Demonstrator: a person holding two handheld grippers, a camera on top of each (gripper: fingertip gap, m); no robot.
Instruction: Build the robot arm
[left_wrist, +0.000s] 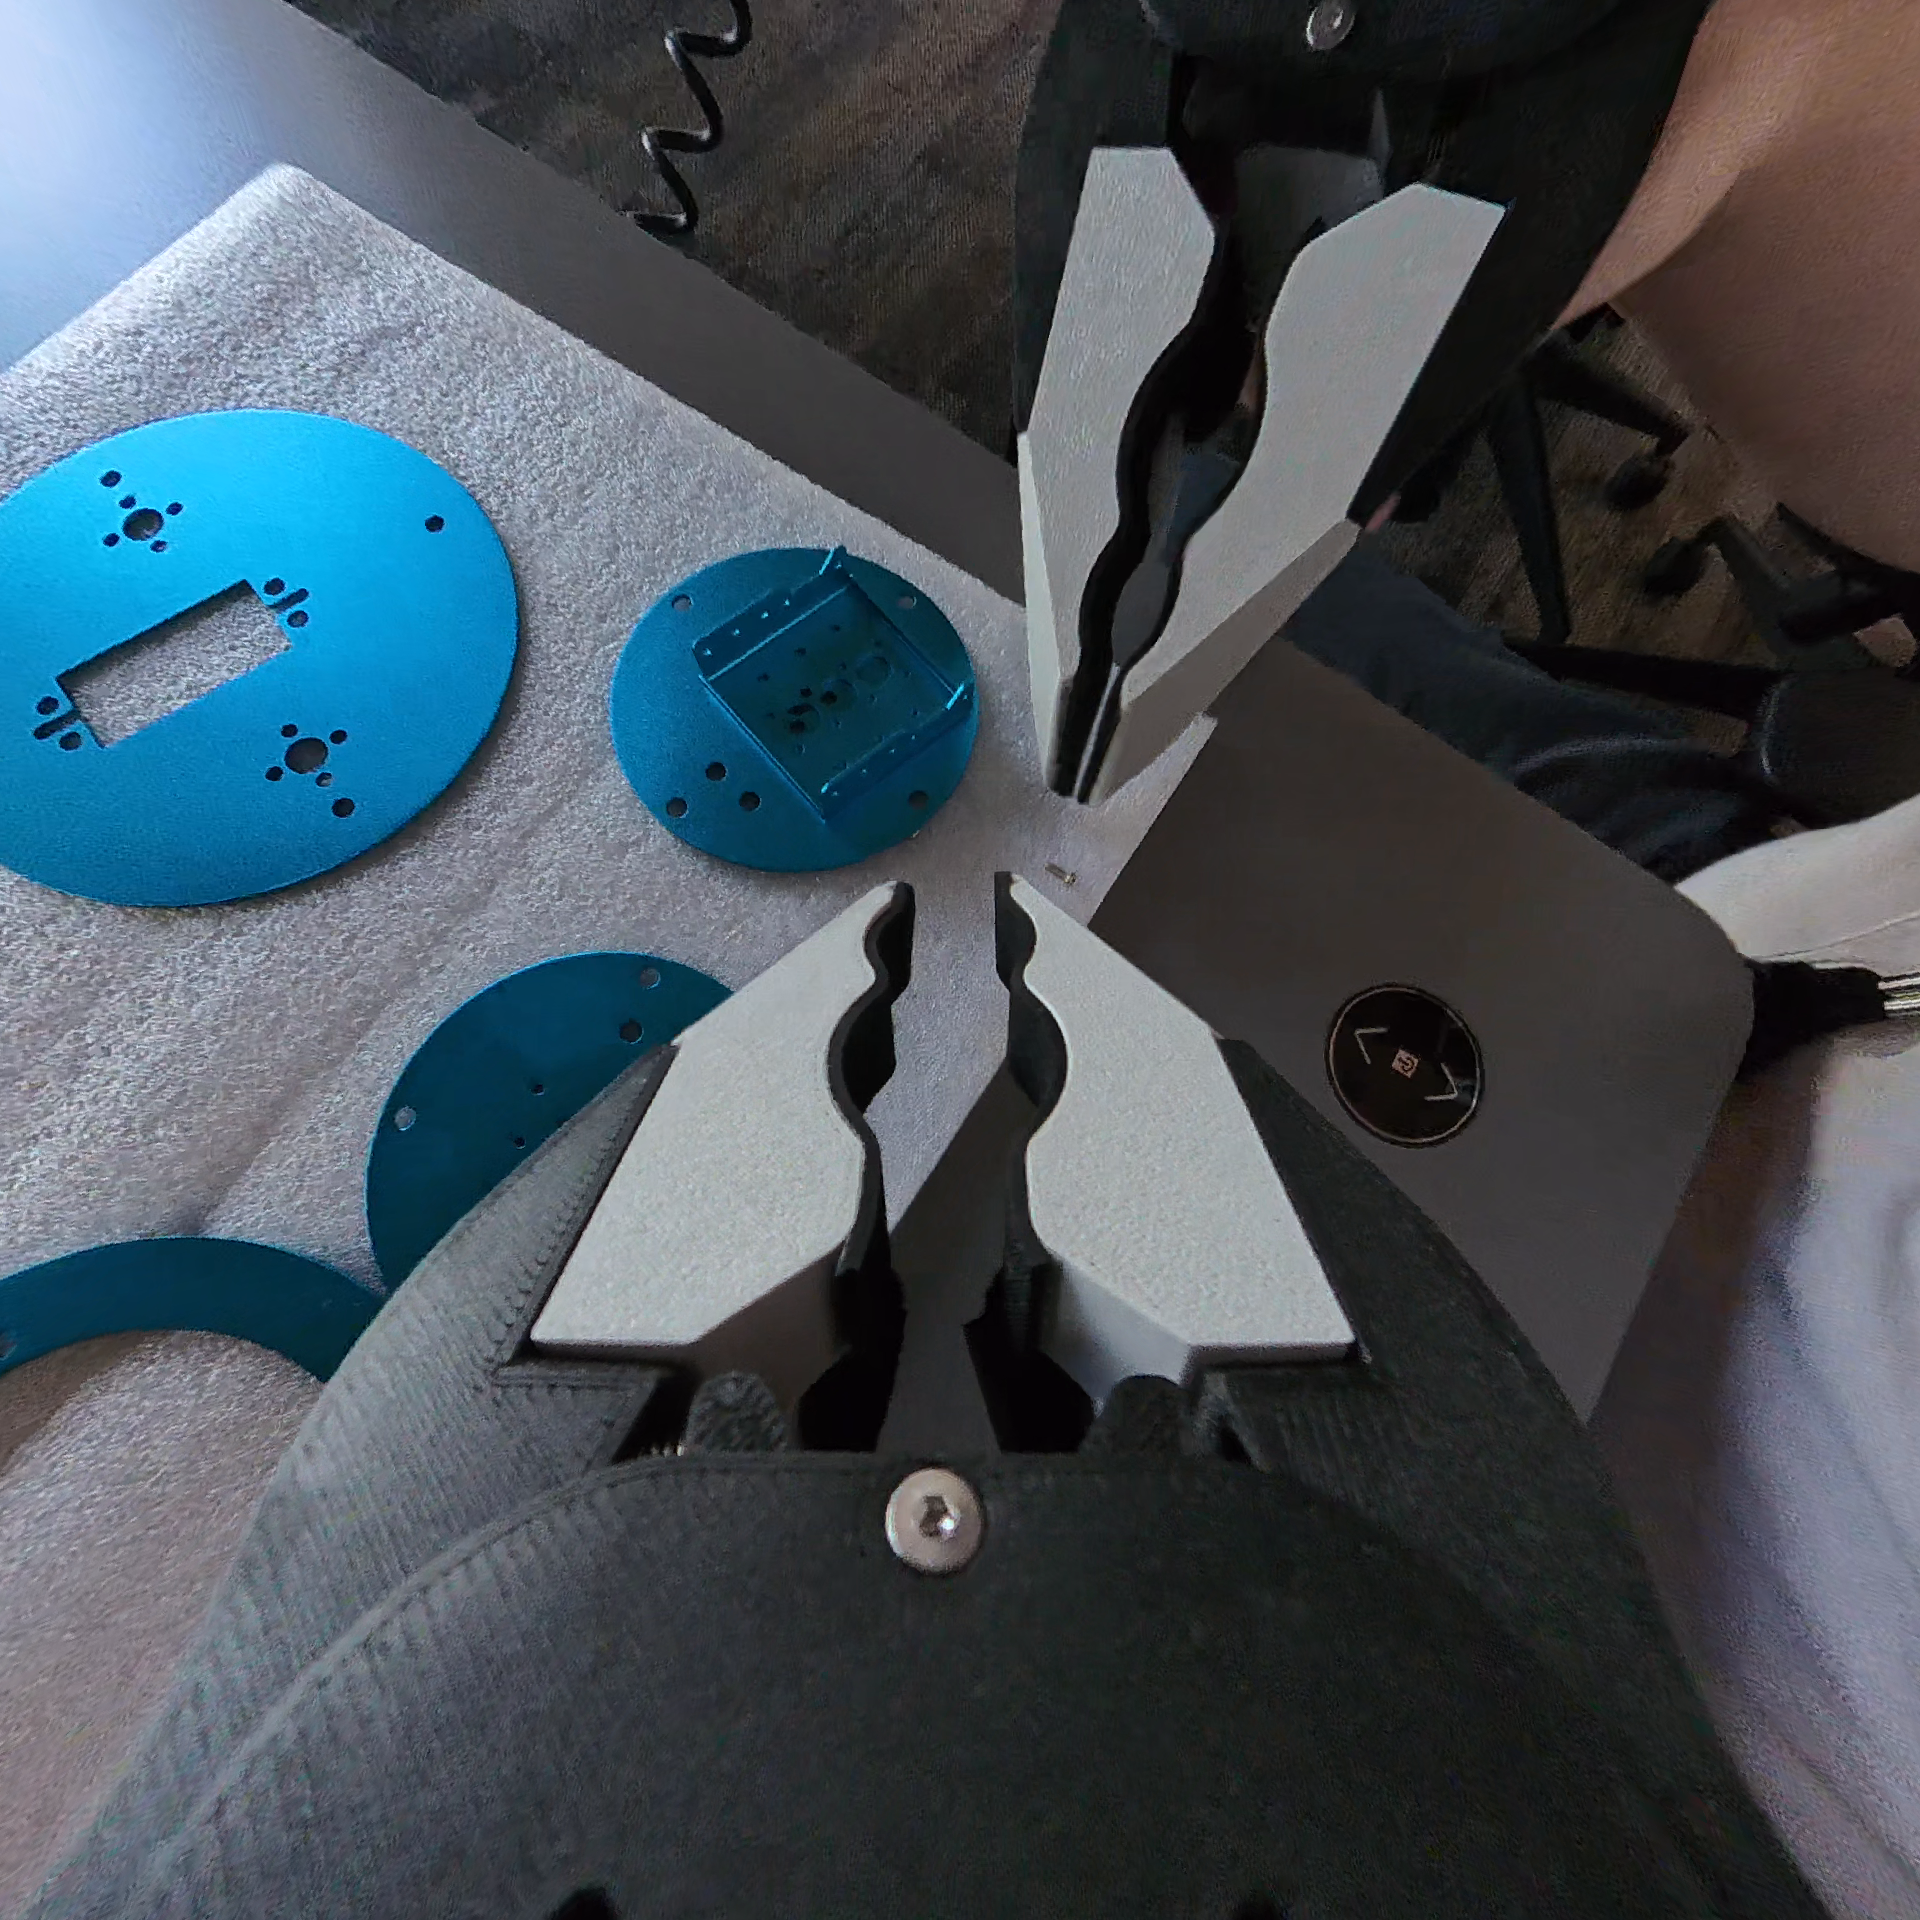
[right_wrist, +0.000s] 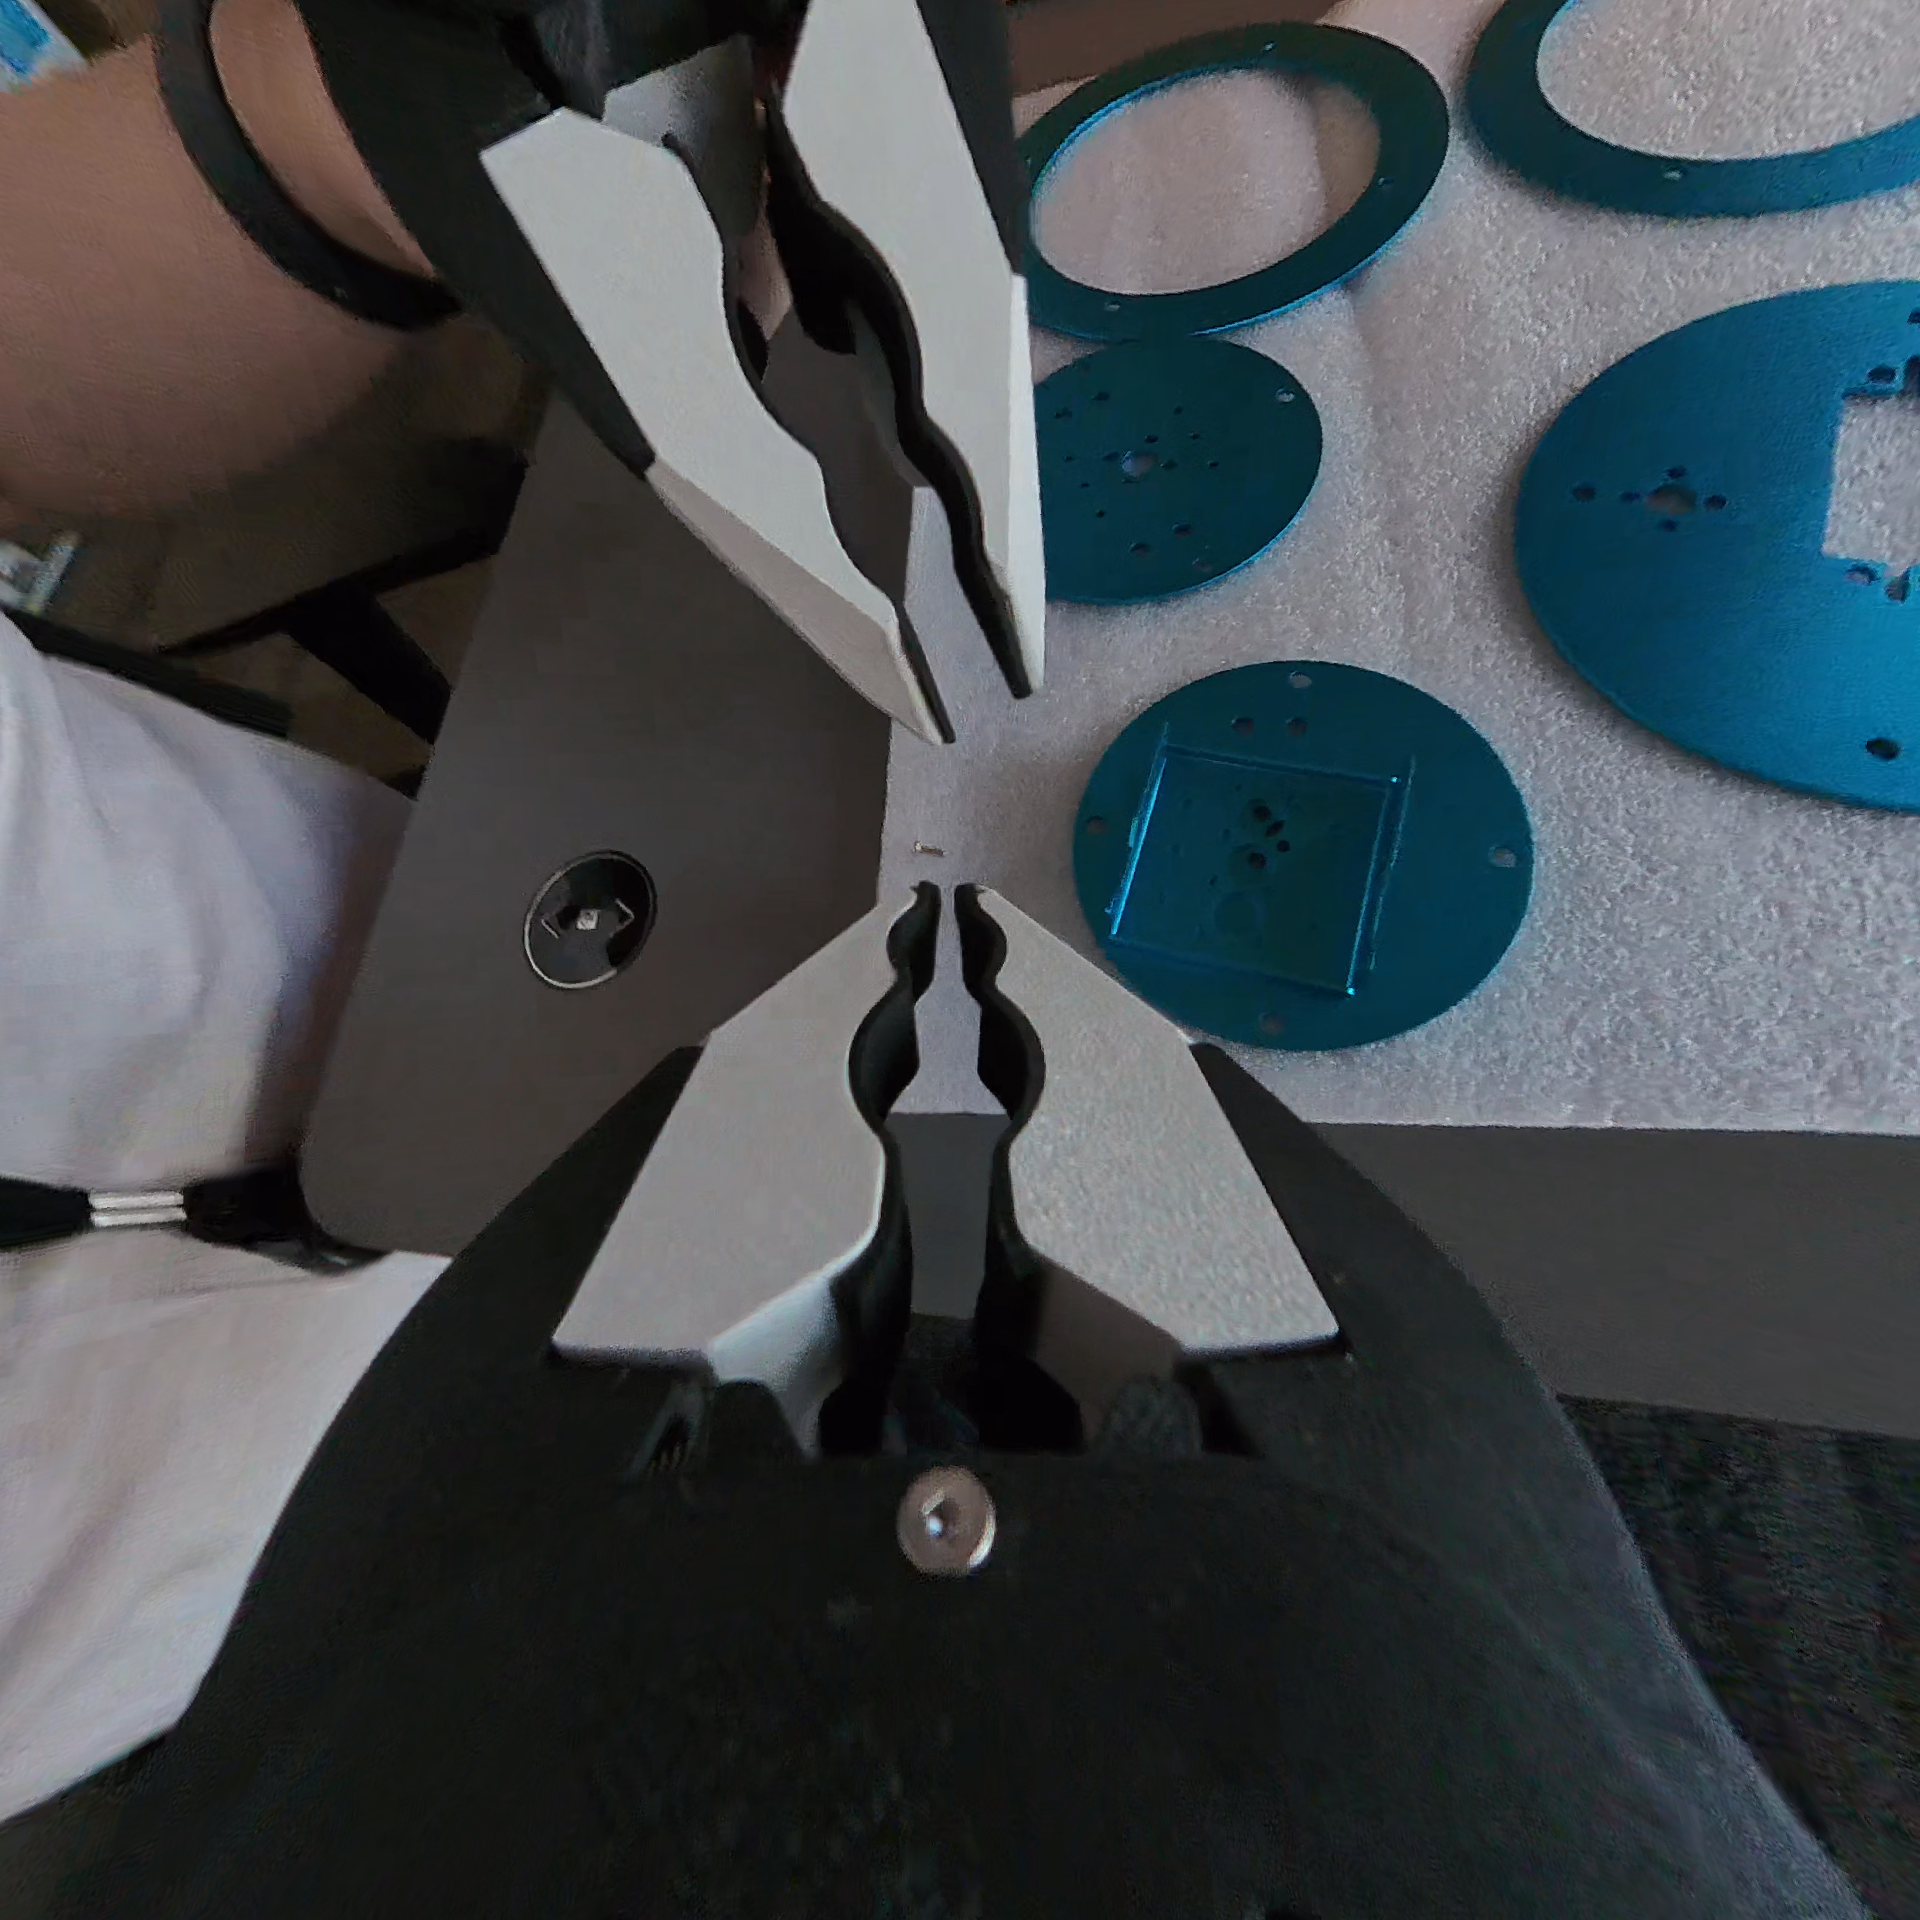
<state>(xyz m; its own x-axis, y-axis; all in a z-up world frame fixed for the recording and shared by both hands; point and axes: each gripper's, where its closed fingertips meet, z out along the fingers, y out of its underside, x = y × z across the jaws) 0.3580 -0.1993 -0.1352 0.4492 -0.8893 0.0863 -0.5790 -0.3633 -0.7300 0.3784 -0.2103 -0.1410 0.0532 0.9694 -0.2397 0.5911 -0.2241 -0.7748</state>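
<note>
A tiny screw (left_wrist: 1060, 876) lies on the white foam mat (left_wrist: 312, 312), close to the mat's corner; it also shows in the right wrist view (right_wrist: 928, 850). My left gripper (left_wrist: 951, 885) is open and empty, its tips just short of the screw. My right gripper (right_wrist: 945, 894) is open only by a narrow gap and empty, its tips right beside the screw. The two grippers point at the screw from opposite sides; the right gripper (left_wrist: 1081, 788) shows in the left wrist view and the left gripper (right_wrist: 982, 712) in the right wrist view.
A blue round plate carrying a square bracket (left_wrist: 795, 712) (right_wrist: 1299, 852) lies next to the screw. A large blue disc with a rectangular cut-out (left_wrist: 239, 655), a small drilled disc (right_wrist: 1164, 468) and two blue rings (right_wrist: 1195, 312) (right_wrist: 1714, 192) lie farther off. The grey table (left_wrist: 1351, 831) has a round black control (left_wrist: 1403, 1065). Only a small space, under 4 cm, lies between the two pairs of fingers.
</note>
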